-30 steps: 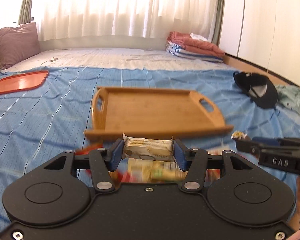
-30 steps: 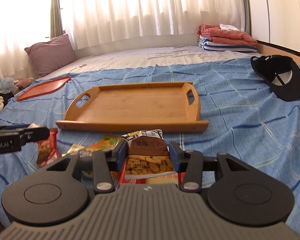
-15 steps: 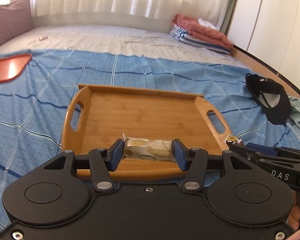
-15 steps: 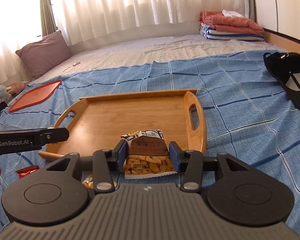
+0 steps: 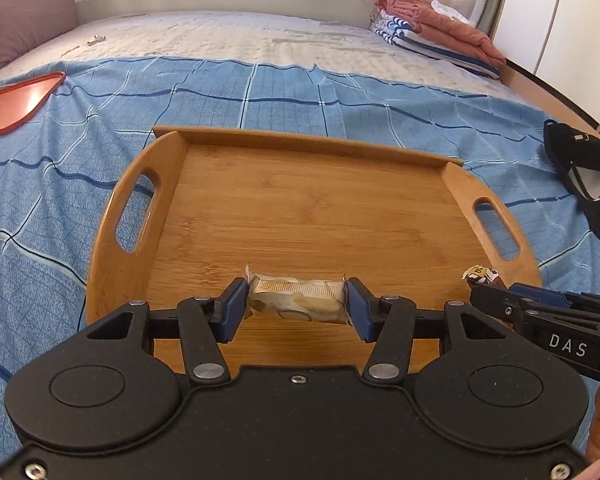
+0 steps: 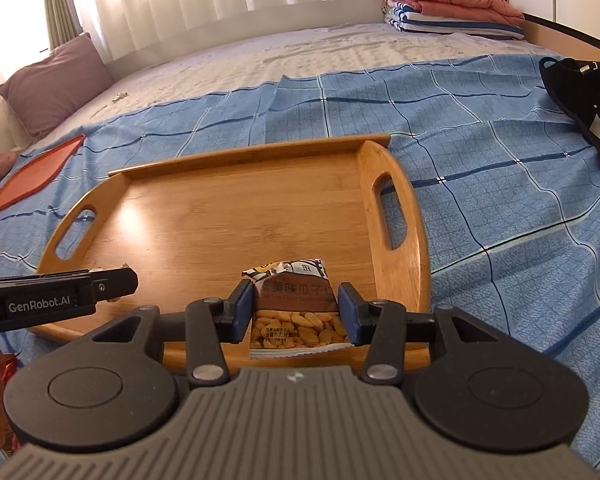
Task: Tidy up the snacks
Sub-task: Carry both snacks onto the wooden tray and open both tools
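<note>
So the pale wrapped snack bar (image 5: 298,298) is pinched in the left gripper (image 5: 296,306), jaws clamped on its ends, hanging over the near part of the wooden tray (image 5: 204,142). Right gripper (image 6: 290,312) has its jaws clamped on a seed packet (image 6: 294,308), also over the tray, which sits on the blue bedspread (image 6: 500,208).

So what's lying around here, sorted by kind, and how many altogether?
Snack packets: 2, wafer packet, seed packet
Trays: 2, wooden tray, red tray
Grippers: 2, left gripper, right gripper
Pillows: 1, pillow
Caps: 1, cap
Total: 8
</note>
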A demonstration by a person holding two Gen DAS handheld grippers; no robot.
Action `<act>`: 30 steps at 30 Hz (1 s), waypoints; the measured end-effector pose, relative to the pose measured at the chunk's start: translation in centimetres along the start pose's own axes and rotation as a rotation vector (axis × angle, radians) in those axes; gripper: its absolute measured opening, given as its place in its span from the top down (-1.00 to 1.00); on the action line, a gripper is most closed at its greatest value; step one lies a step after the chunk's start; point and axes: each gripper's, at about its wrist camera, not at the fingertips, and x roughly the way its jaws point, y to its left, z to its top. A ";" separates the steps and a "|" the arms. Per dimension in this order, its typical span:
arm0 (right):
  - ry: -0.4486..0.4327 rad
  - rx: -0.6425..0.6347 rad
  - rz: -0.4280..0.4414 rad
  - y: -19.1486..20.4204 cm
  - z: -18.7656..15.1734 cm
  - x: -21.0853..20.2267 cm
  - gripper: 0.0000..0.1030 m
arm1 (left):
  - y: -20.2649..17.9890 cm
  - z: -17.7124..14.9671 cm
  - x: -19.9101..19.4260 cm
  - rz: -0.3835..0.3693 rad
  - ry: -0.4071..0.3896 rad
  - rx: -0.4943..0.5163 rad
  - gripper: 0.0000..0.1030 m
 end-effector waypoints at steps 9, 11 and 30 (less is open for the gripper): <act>-0.016 -0.029 -0.026 0.1 -0.2 2.0 0.02 | -0.9 -0.4 1.3 0.018 -0.021 0.036 0.01; -0.024 -0.031 -0.025 0.1 -0.2 2.2 0.02 | -1.2 -0.4 1.4 0.023 -0.028 0.047 0.01; -0.071 -0.080 0.039 0.8 -0.7 0.0 -0.69 | -0.5 -0.7 -2.6 0.006 -0.101 0.100 -0.75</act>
